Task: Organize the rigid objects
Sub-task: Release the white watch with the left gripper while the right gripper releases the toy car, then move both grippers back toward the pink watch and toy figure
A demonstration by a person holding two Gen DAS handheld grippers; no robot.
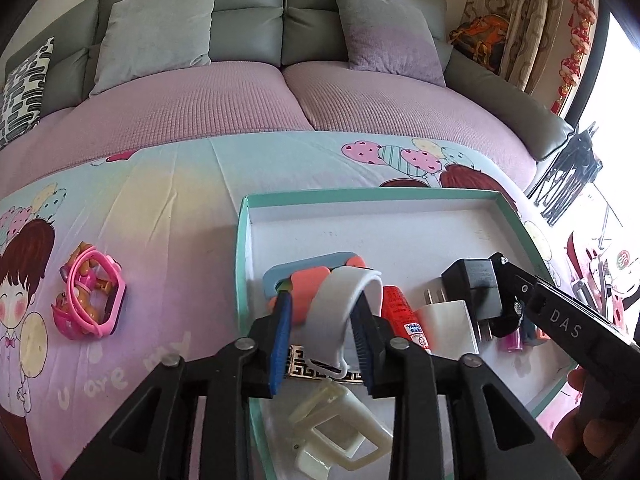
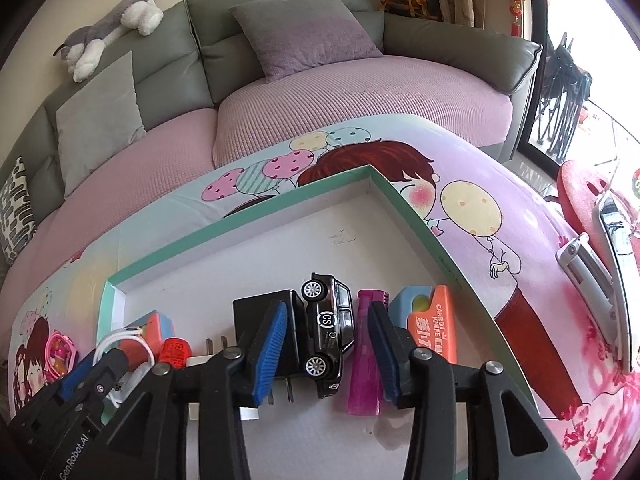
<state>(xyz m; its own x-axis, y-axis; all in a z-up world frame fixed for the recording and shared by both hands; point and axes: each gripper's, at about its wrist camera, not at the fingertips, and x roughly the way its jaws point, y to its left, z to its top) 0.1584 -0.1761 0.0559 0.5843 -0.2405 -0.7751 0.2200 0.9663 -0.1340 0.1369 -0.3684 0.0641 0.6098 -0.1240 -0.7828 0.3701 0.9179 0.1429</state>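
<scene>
A shallow teal-rimmed tray (image 1: 241,264) with a white floor lies on a cartoon blanket. My left gripper (image 1: 324,334) stands with its blue pads on either side of a white curved band (image 1: 340,312), over the tray's left side. Behind the band is an orange and blue toy (image 1: 308,276). A red tube (image 1: 402,314), a white plug (image 1: 448,326) and a black adapter (image 1: 476,284) lie in a row. My right gripper (image 2: 328,344) is open around a black toy car (image 2: 330,326), pads apart from it. A magenta piece (image 2: 364,356) and an orange carrot knife (image 2: 434,326) lie to its right.
A pink toy watch (image 1: 90,296) lies on the blanket left of the tray. A cream plastic buckle (image 1: 340,428) lies at the tray's near edge. A grey sofa with cushions (image 1: 280,20) is behind. A flip phone (image 2: 588,268) lies on the blanket at right.
</scene>
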